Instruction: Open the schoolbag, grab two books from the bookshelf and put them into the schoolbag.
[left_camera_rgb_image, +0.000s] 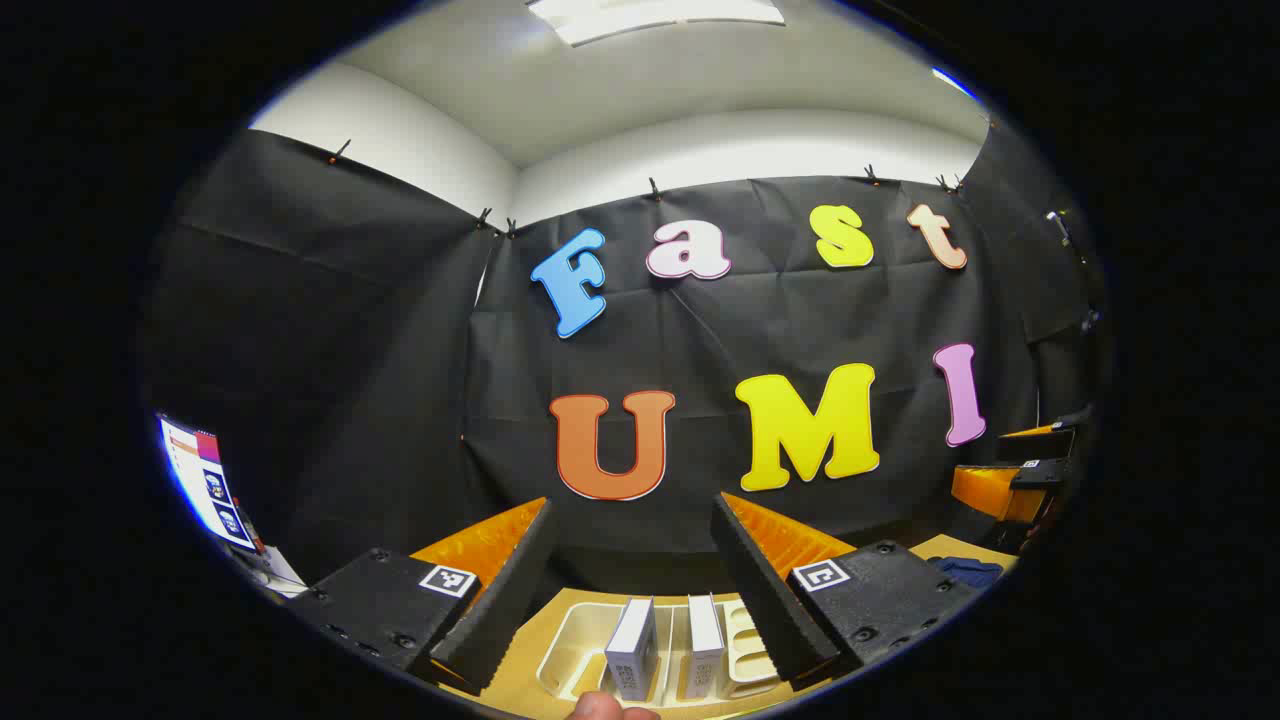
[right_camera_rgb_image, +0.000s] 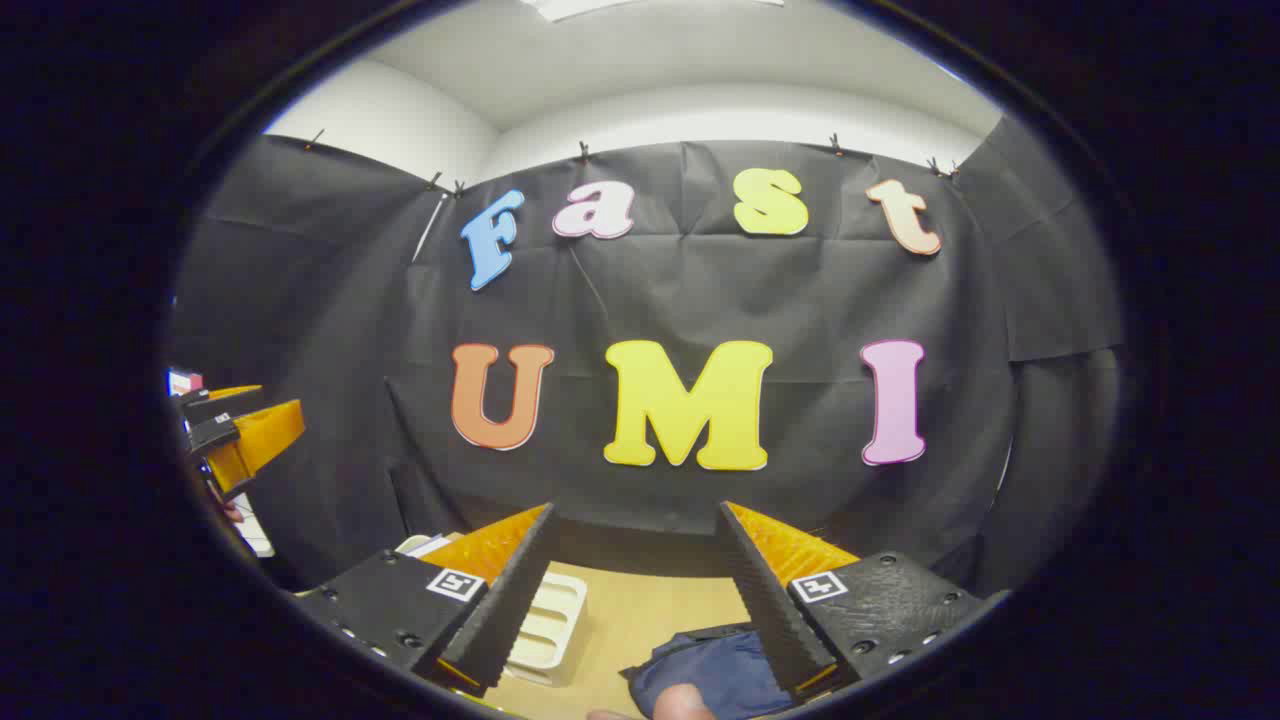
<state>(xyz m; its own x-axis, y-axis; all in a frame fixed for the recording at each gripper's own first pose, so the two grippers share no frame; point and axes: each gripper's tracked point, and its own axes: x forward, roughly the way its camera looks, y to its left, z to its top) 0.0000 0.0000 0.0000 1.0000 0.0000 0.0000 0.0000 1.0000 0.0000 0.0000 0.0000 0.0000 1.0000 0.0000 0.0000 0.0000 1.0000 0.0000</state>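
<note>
A: Schoolbag (left_camera_rgb_image: 965, 571) first, left gripper view: dark blue scrap, lower right of frame, on the tan table (left_camera_rgb_image: 950, 548), past the right finger.
B: Books?
A: Two white books (left_camera_rgb_image: 631, 648), upright, side by side in a cream slotted bookshelf (left_camera_rgb_image: 570, 645), bottom centre, sitting between the fingers but farther off, untouched.
B: Left gripper (left_camera_rgb_image: 636, 590) state?
A: Fingers spread wide, nothing pinched. Fingertip of the person's hand (left_camera_rgb_image: 600, 707) at the bottom edge. Right gripper (left_camera_rgb_image: 1015, 475) shows at the far right edge, orange and black; cannot tell its gap from here.
B: Anything else?
A: Printed sheet (left_camera_rgb_image: 205, 480) at the lower left edge.
B: Right gripper view?
A: Schoolbag (right_camera_rgb_image: 705, 670) bottom centre, blue fabric lying on the table (right_camera_rgb_image: 640, 610), partly behind the right finger. Bookshelf (right_camera_rgb_image: 545, 620) lower left of centre, half hidden by the left finger.
B: Fingers?
A: Right gripper (right_camera_rgb_image: 635, 590) spread apart, holding nothing, above the bag without touching. Left gripper (right_camera_rgb_image: 240, 435) at the left edge, mid height.
</note>
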